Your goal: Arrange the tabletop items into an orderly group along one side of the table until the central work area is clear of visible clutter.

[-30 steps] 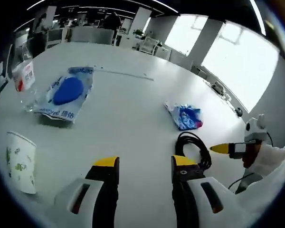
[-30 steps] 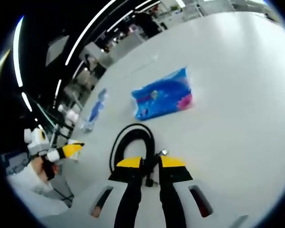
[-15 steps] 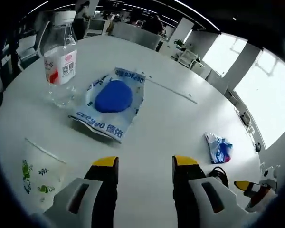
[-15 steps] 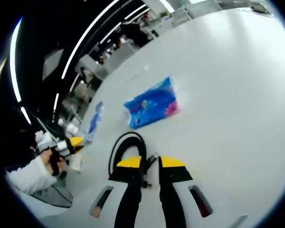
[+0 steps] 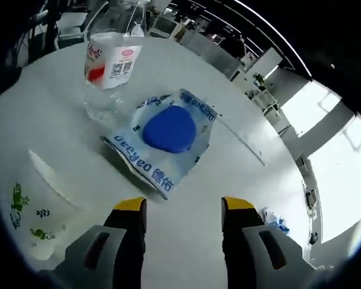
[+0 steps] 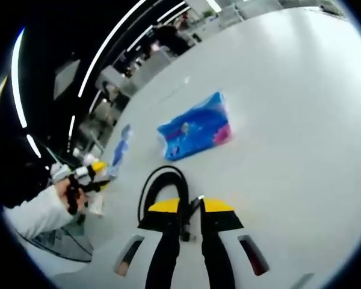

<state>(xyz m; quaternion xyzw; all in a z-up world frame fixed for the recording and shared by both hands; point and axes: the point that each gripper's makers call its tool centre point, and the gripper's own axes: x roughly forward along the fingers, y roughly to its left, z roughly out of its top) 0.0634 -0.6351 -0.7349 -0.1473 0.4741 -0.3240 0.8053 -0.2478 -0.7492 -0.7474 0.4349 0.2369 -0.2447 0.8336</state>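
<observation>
Packet [image 5: 168,137] with the blue pad lies flat on the surface [image 5: 240,180] straight ahead of the left tool [image 5: 183,208], long axis slanting across its released, parted jaws, bottle [image 5: 111,72] just beyond; right tool [image 6: 191,208] is clenched on the black cable [image 6: 162,186].

- Illumination: bright, even; ceiling light strips [image 6: 108,45] and daylight from windows [image 5: 343,174], overexposed.
- Table [image 6: 301,120]: pale, washed out; soft shadow under blue-white packet [image 5: 165,141].
- Distortion: strong fisheye bending at edges; background soft.
</observation>
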